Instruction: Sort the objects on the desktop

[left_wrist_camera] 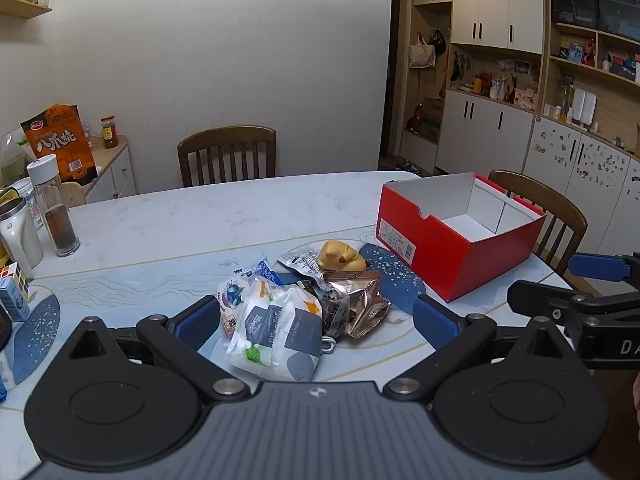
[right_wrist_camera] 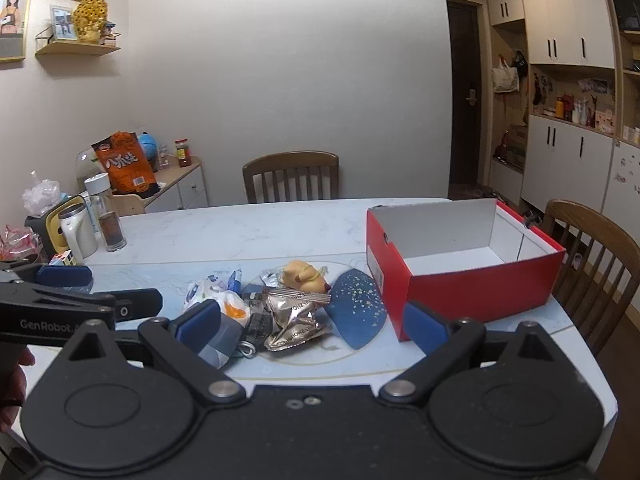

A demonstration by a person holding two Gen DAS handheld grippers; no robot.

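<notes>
A heap of small things lies on the table in front of both grippers: a white tissue pack (left_wrist_camera: 276,330), a blueberry snack bag (left_wrist_camera: 232,296), shiny foil packets (left_wrist_camera: 362,300) (right_wrist_camera: 296,316) and a yellow toy animal (left_wrist_camera: 342,257) (right_wrist_camera: 302,274). An open red cardboard box (left_wrist_camera: 460,236) (right_wrist_camera: 464,268) with a white, empty inside stands to the right of the heap. My left gripper (left_wrist_camera: 316,322) is open, hovering over the near side of the heap, its pads touching nothing. My right gripper (right_wrist_camera: 312,322) is open too, above the foil packets.
A clear bottle (left_wrist_camera: 52,206), a white mug (left_wrist_camera: 18,236), a puzzle cube (left_wrist_camera: 14,278) and an orange snack bag (left_wrist_camera: 60,142) crowd the table's left end. Wooden chairs (left_wrist_camera: 228,156) (right_wrist_camera: 596,264) stand at the far side and the right end. Cabinets line the right wall.
</notes>
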